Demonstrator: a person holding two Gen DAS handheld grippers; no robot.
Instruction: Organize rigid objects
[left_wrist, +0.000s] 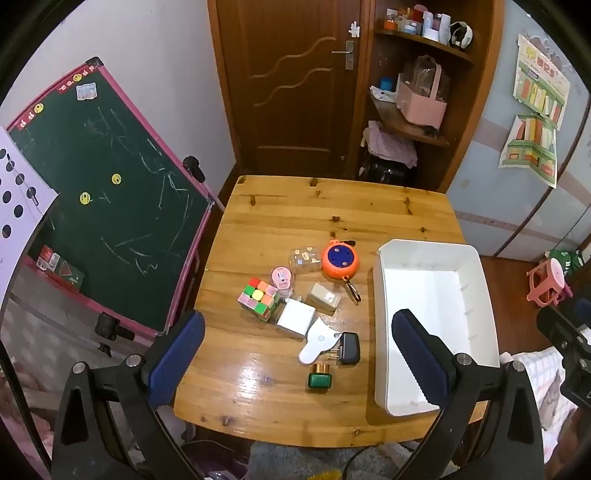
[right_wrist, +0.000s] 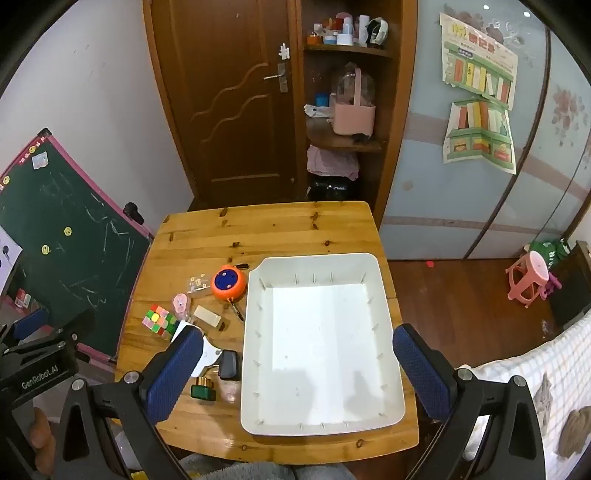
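A cluster of small objects lies on the wooden table (left_wrist: 280, 206) left of a white bin (left_wrist: 476, 291): a puzzle cube (left_wrist: 258, 298), a white box (left_wrist: 295, 318), an orange round reel (left_wrist: 340, 259), a black plug adapter (left_wrist: 349, 348), a green bottle (left_wrist: 320, 376), a white flat tool (left_wrist: 317, 341), and a beige block (left_wrist: 324, 296). My left gripper (left_wrist: 297, 362) is open and empty, held above the table's near side. My right gripper (right_wrist: 299, 373) is open and empty above the bin (right_wrist: 258, 295), which holds nothing. The cube (right_wrist: 159, 320) and reel (right_wrist: 228, 283) also show in the right wrist view.
A green chalkboard (left_wrist: 107, 192) leans left of the table. A wooden door (left_wrist: 291, 74) and shelf unit (left_wrist: 417, 92) stand behind. A pink stool (right_wrist: 528, 280) is on the floor at right. A checked cloth (right_wrist: 554, 362) lies near right.
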